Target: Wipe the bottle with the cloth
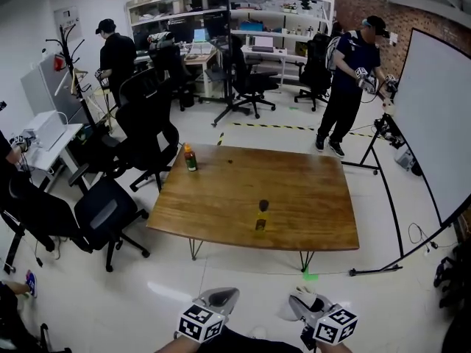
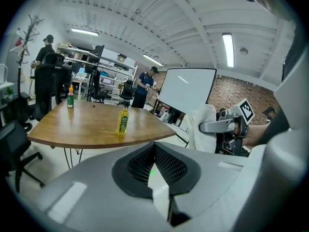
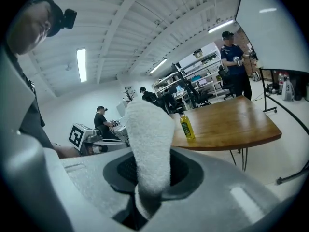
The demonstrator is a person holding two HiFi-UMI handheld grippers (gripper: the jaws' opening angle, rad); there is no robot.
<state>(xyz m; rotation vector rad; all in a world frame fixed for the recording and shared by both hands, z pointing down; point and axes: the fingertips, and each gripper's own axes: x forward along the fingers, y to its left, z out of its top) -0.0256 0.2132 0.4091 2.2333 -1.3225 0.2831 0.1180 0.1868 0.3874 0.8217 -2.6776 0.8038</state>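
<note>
Left claw (image 2: 155, 162): jaws closed pad to pad, nothing between them. It is held low, short of the counter's (image 1: 316, 197) near edge and touching nothing on it.

Far left corner of the counter: green bottle with an orange cap (image 1: 190, 157), upright.

Near edge, about midway along: yellow bottle with a dark cap (image 1: 261, 220), upright, standing alone, well apart from the green bottle and from both claws.

Right claw (image 3: 153, 174): jaws closed on a white cloth (image 3: 149, 132). The cloth stands up out of the jaws as a thick folded strip. This claw is also short of the near edge, level with the left claw and just beside it.

Beyond the counter's right edge: whiteboard (image 1: 441, 123) on a stand, and a person in dark clothes (image 1: 352, 79) standing near it.
</note>
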